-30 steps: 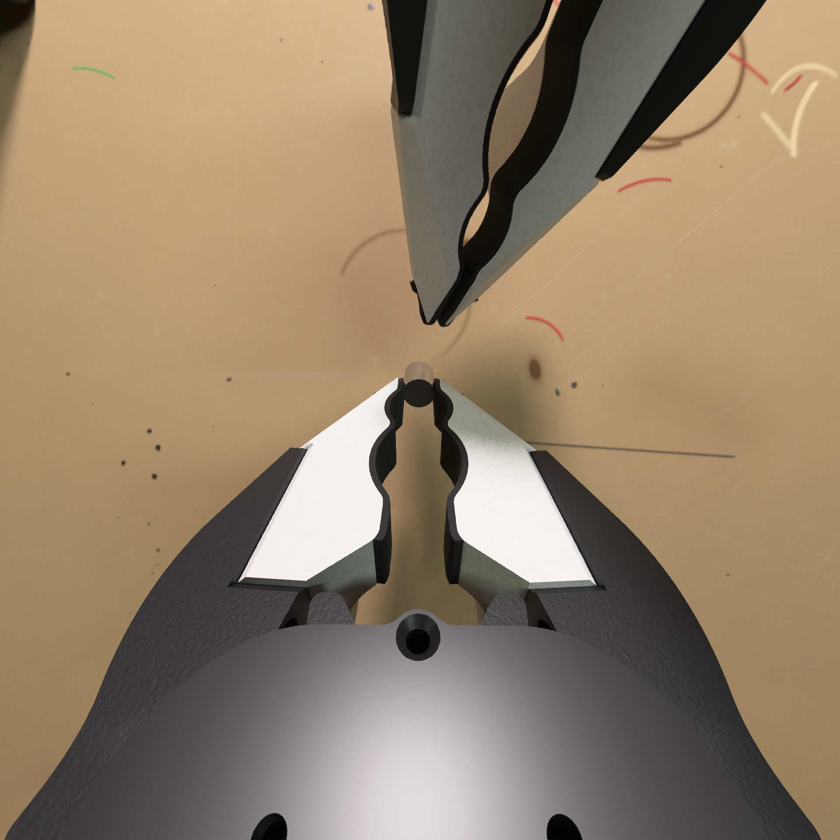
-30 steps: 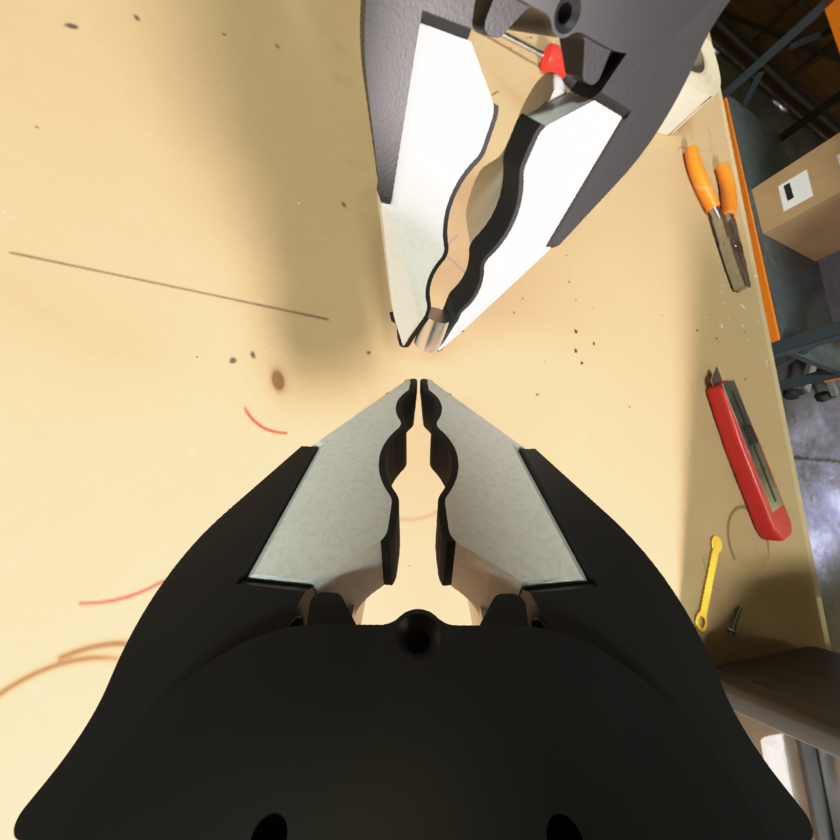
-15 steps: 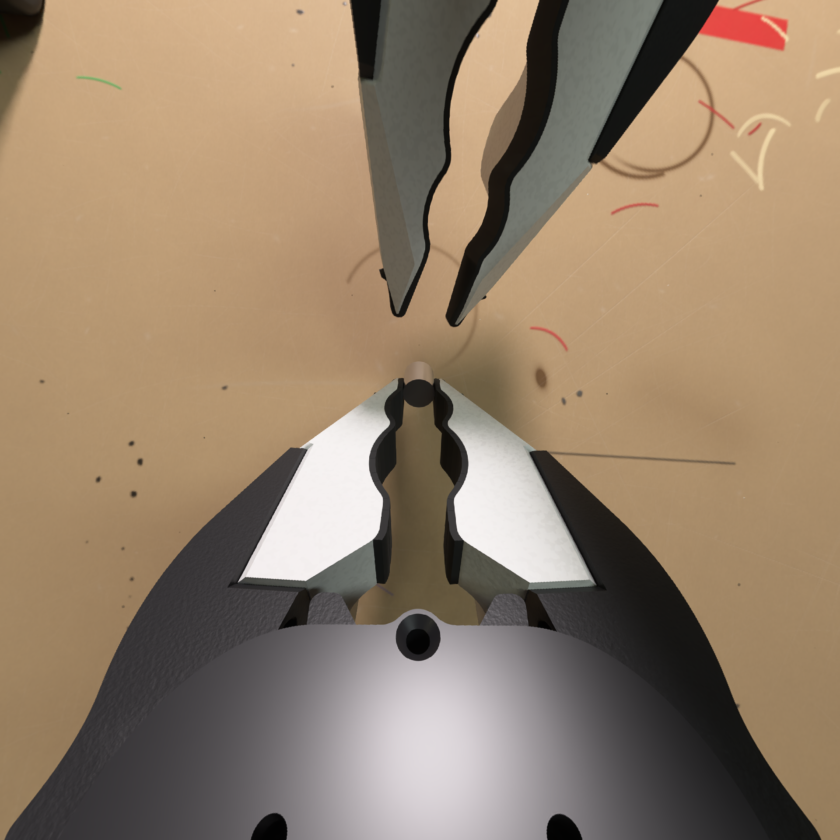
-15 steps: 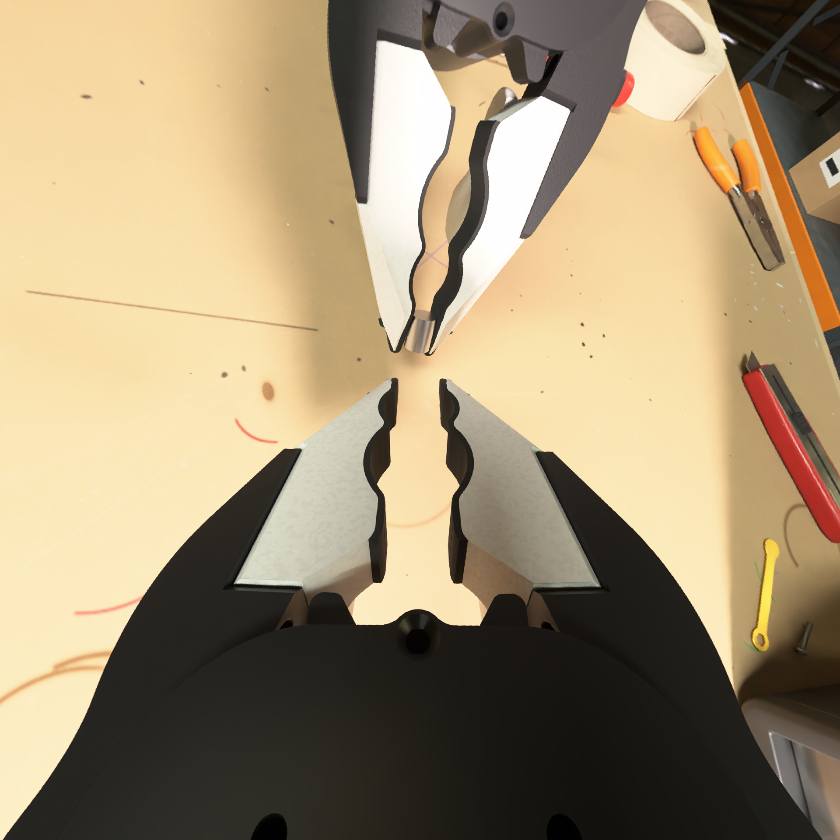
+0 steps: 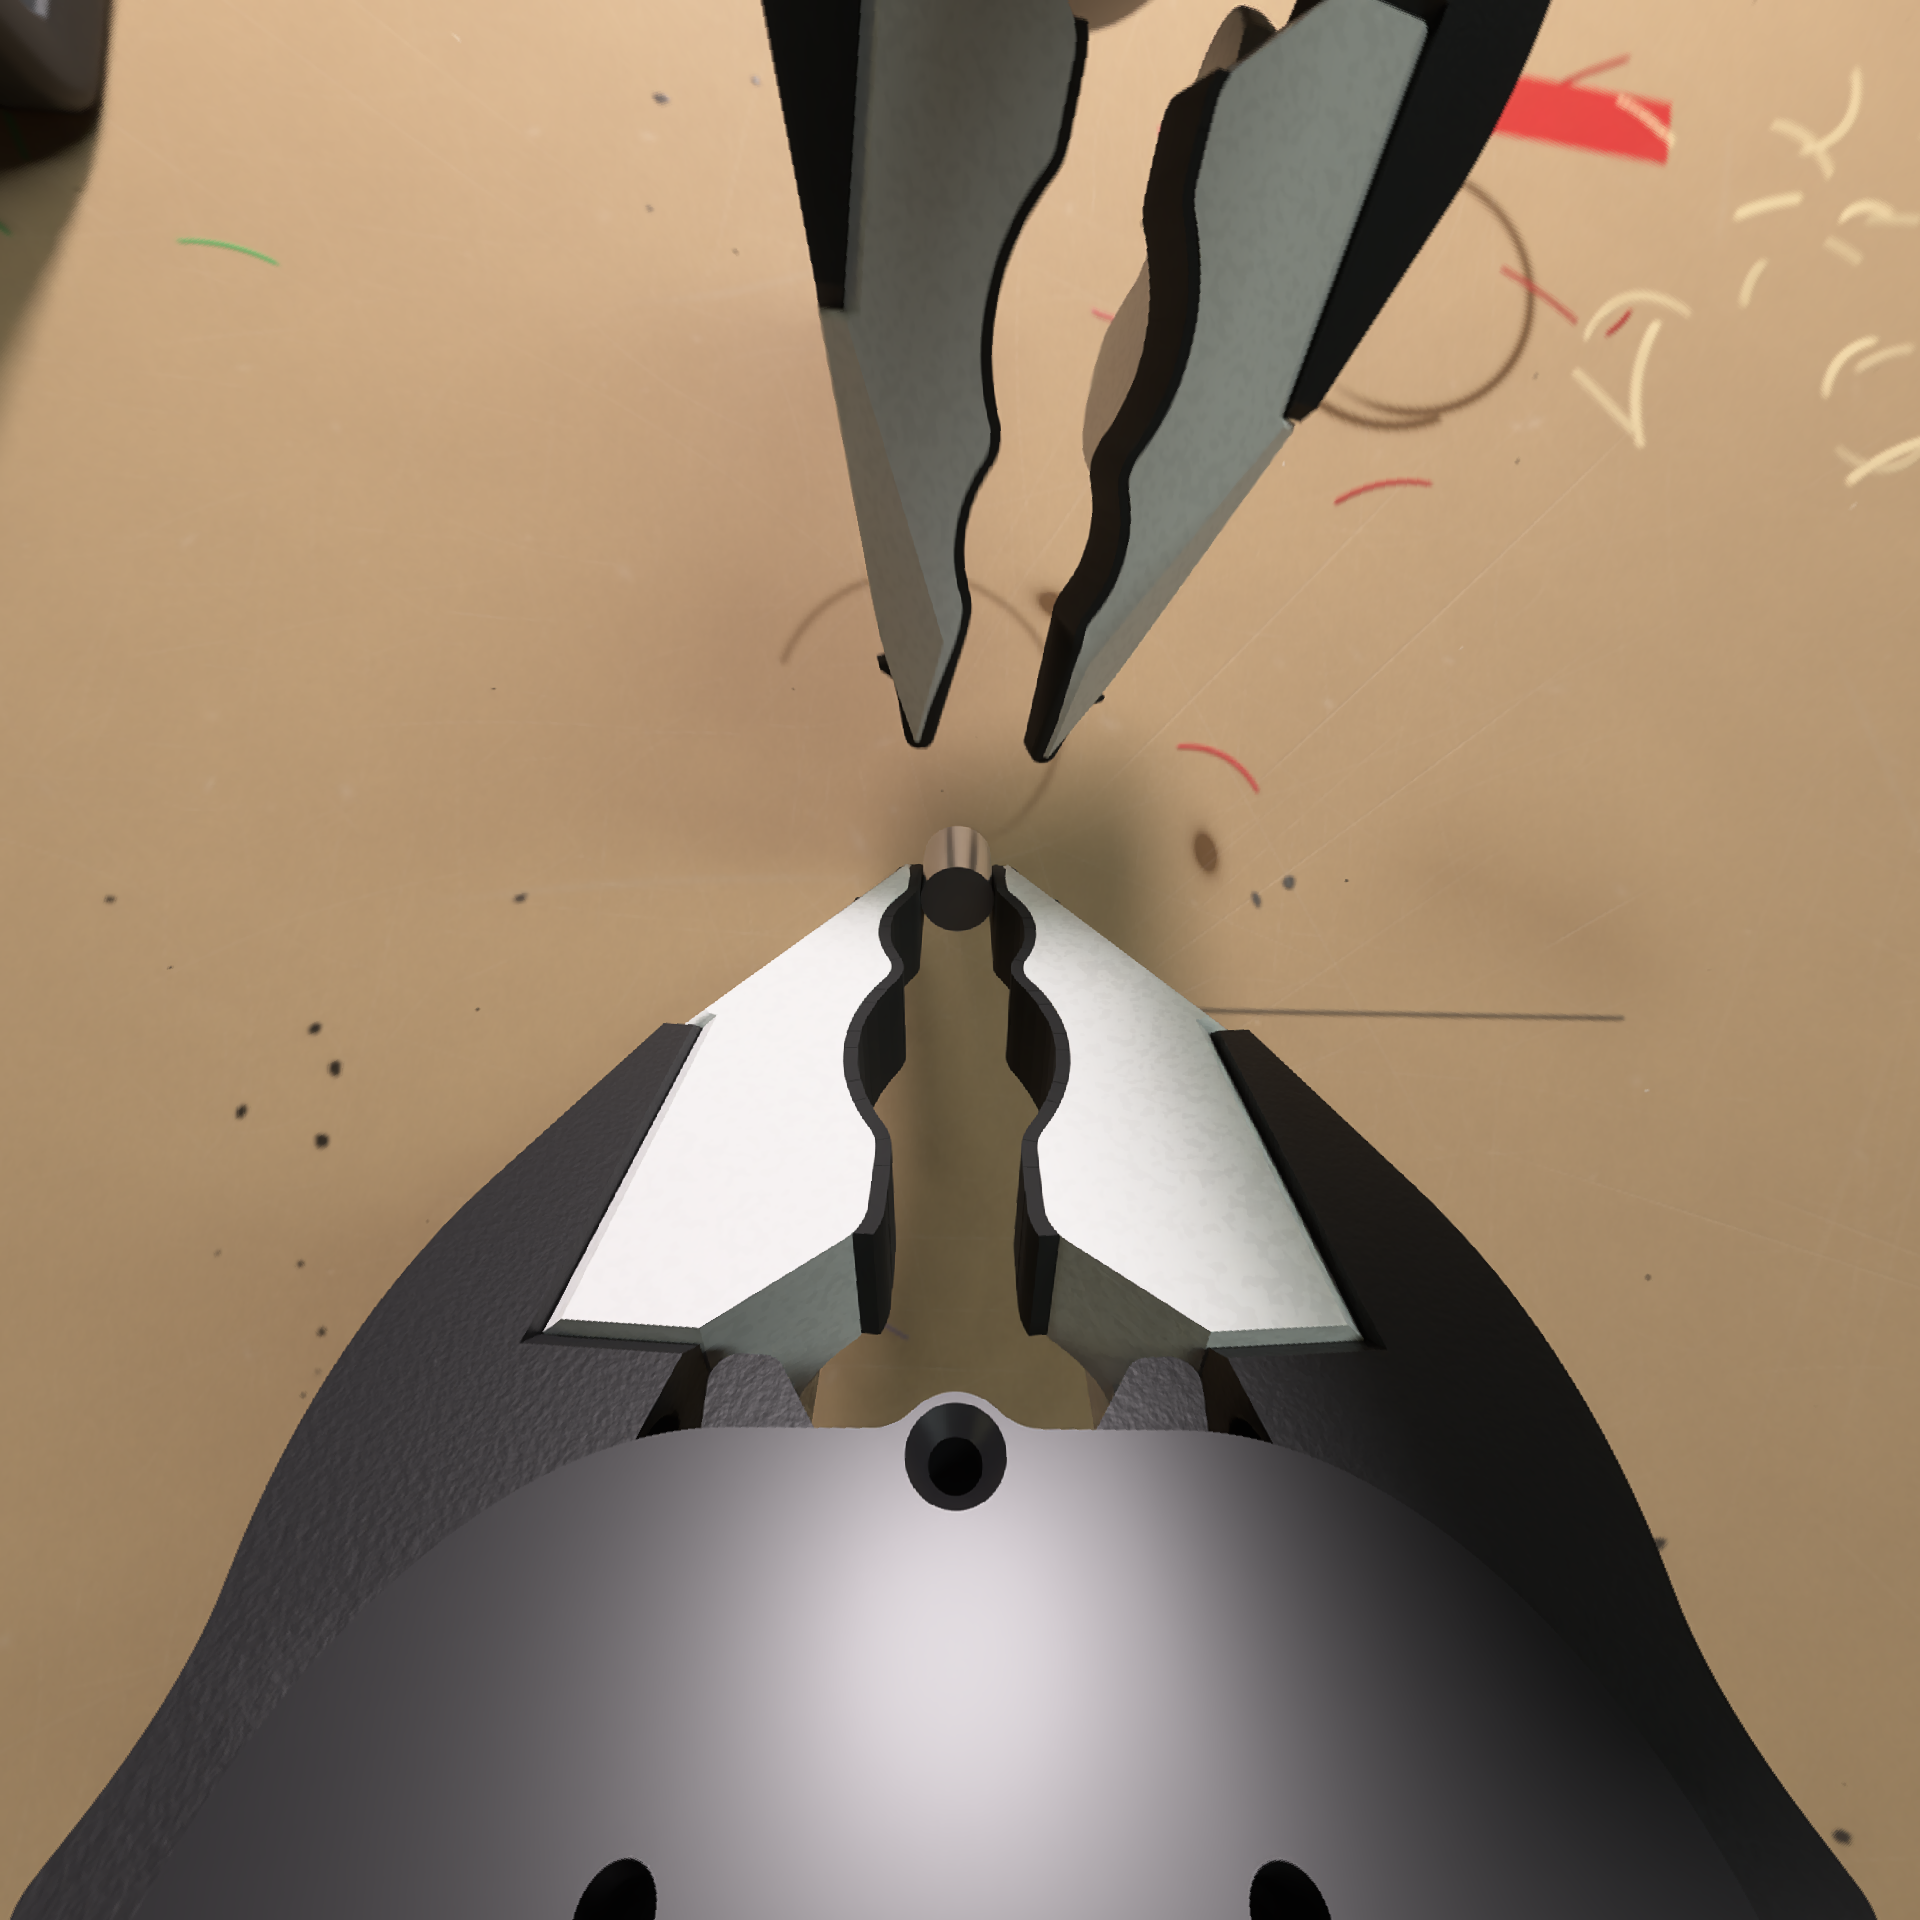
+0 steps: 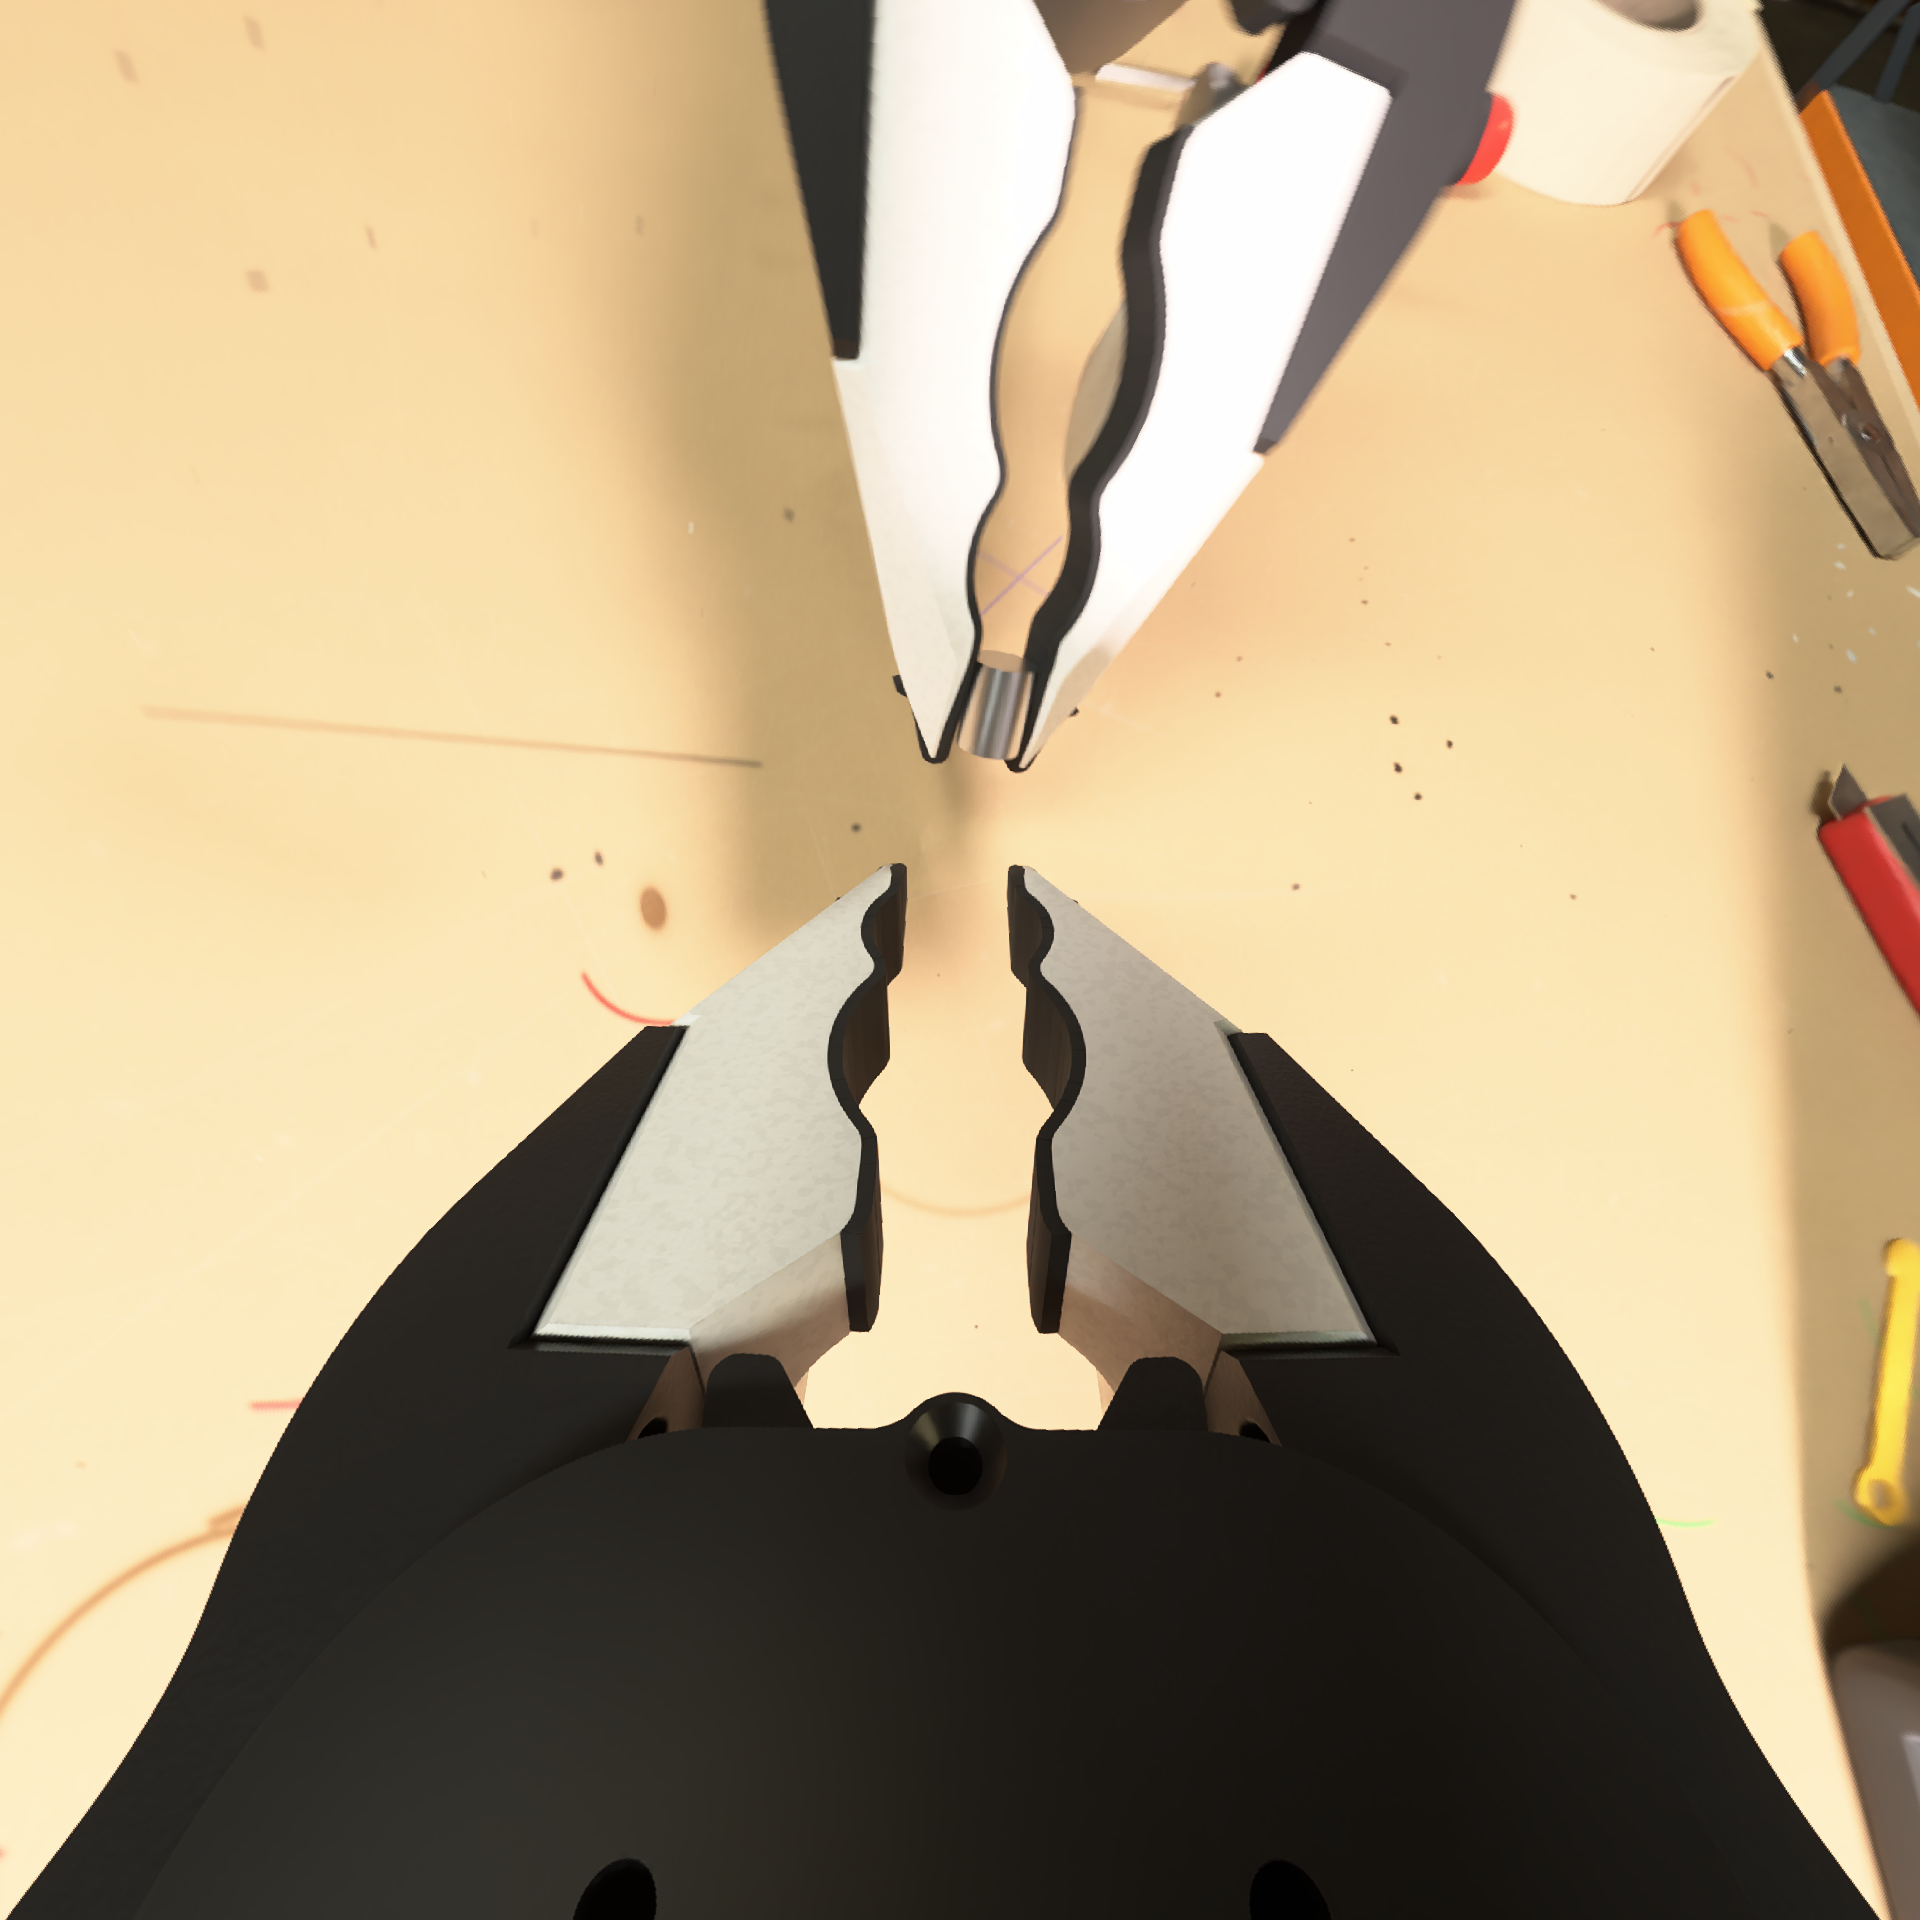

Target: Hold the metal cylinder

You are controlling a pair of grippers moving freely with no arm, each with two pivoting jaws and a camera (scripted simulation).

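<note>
**Right Jaws Parted, Cylinder Held Left**

The left hand-held gripper (image 5: 956, 883) clamps the metal cylinder (image 5: 956, 900) at its fingertips, above the worktop (image 5: 416, 623). Beyond it, the right hand-held gripper (image 6: 956, 878), shut a second ago, now stands narrowly open, holding nothing. Judgement: the hold is secured by one gripper.

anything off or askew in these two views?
Nothing stands out. The left gripper pinches the metal cylinder squarely at its fingertips, upright and clear of the table. The right gripper is open and empty, facing it. The tools at the table edge lie flat.
</note>
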